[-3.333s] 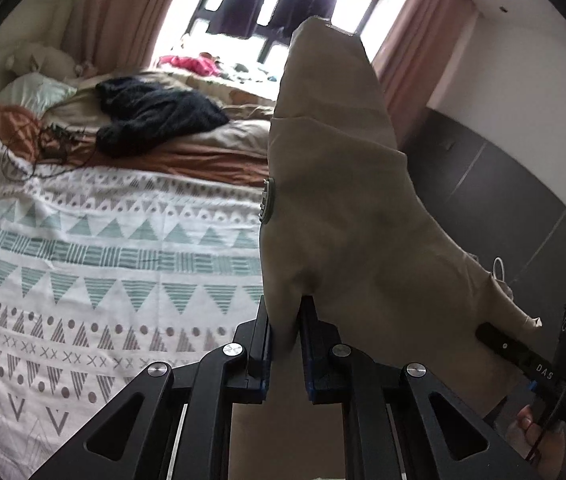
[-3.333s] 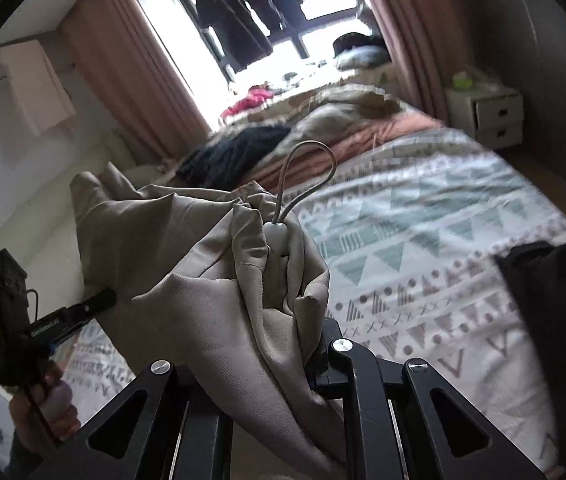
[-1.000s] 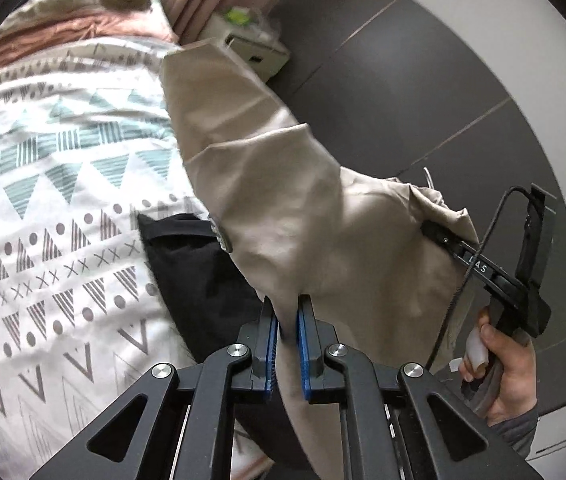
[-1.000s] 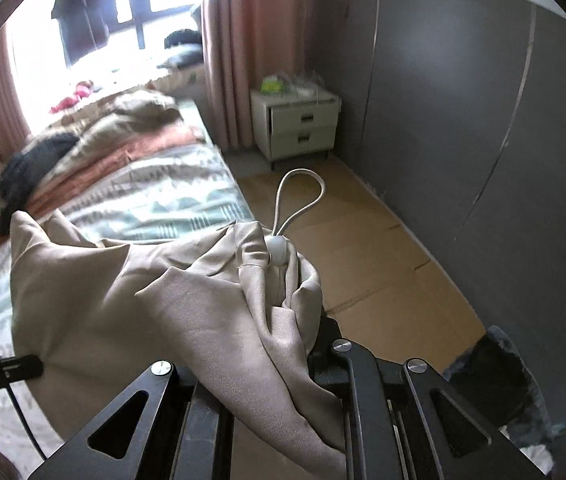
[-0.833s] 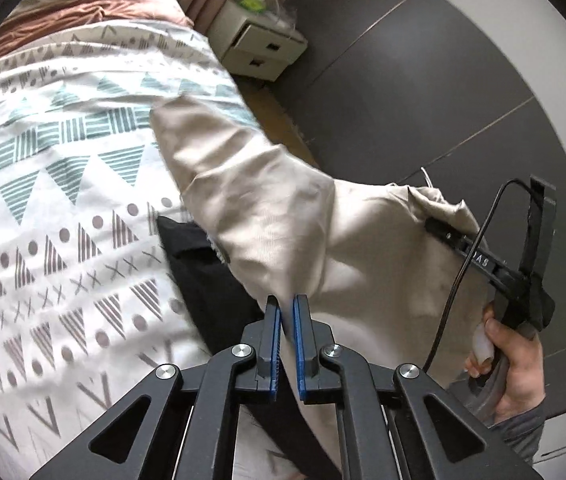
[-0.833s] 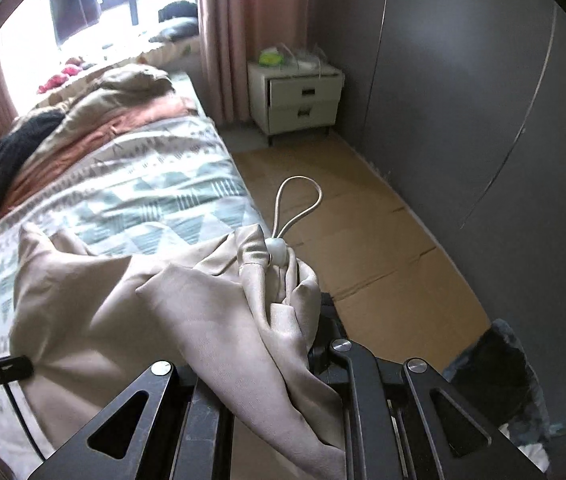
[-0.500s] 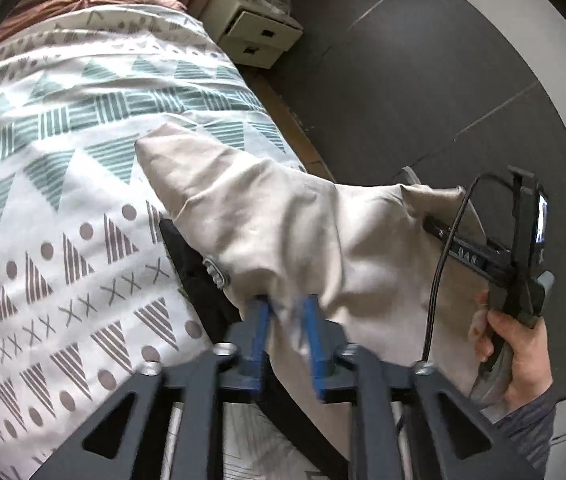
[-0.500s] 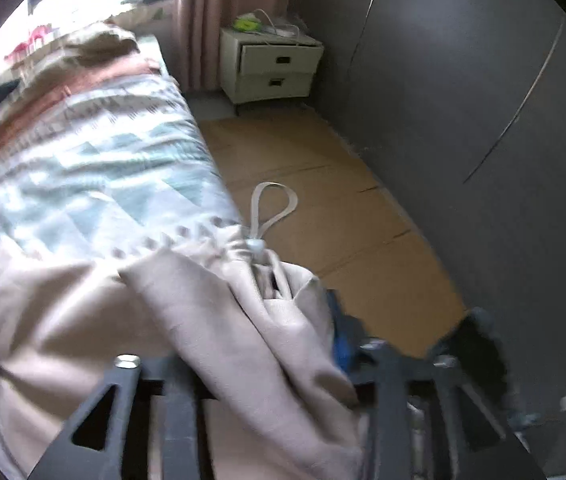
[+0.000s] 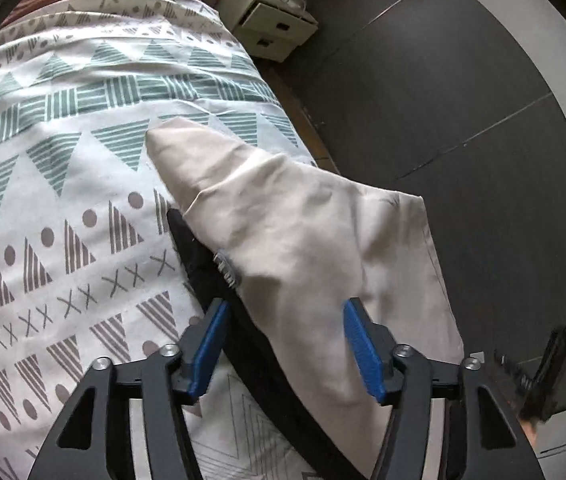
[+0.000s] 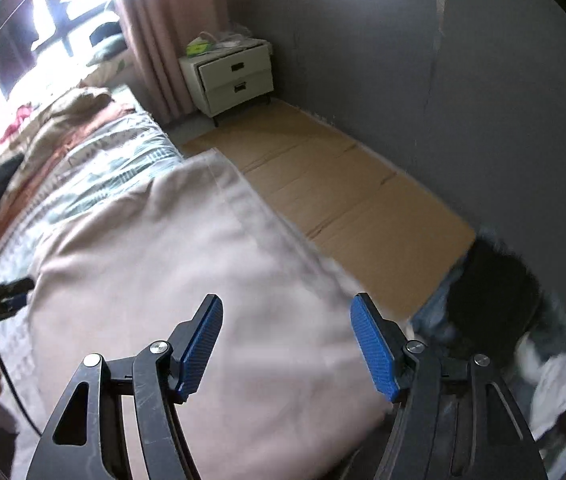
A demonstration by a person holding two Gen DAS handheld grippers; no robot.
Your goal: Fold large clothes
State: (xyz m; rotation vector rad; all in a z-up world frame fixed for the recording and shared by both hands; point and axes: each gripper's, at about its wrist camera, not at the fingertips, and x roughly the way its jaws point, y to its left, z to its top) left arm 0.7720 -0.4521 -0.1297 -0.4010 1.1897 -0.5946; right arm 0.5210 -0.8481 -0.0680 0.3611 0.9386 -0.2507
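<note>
The beige garment (image 9: 291,240) lies on the patterned bedspread (image 9: 63,208) at the bed's edge, on the side toward the dark grey wall (image 9: 463,112), draped over a black garment (image 9: 203,264) that shows along its side away from the wall; its pointed end reaches up the bed toward the white nightstand (image 9: 271,26); the left gripper (image 9: 285,336) hovers over the garment's near end with its blue-padded jaws spread wide, holding nothing; the right gripper (image 10: 287,340) likewise stands agape above the blurred beige cloth (image 10: 187,280), gripping nothing; beyond the bed's edge, cardboard sheets (image 10: 335,196) cover the floor between bed and wall, and a dark heap (image 10: 495,292) lies on the floor against the wall.
</note>
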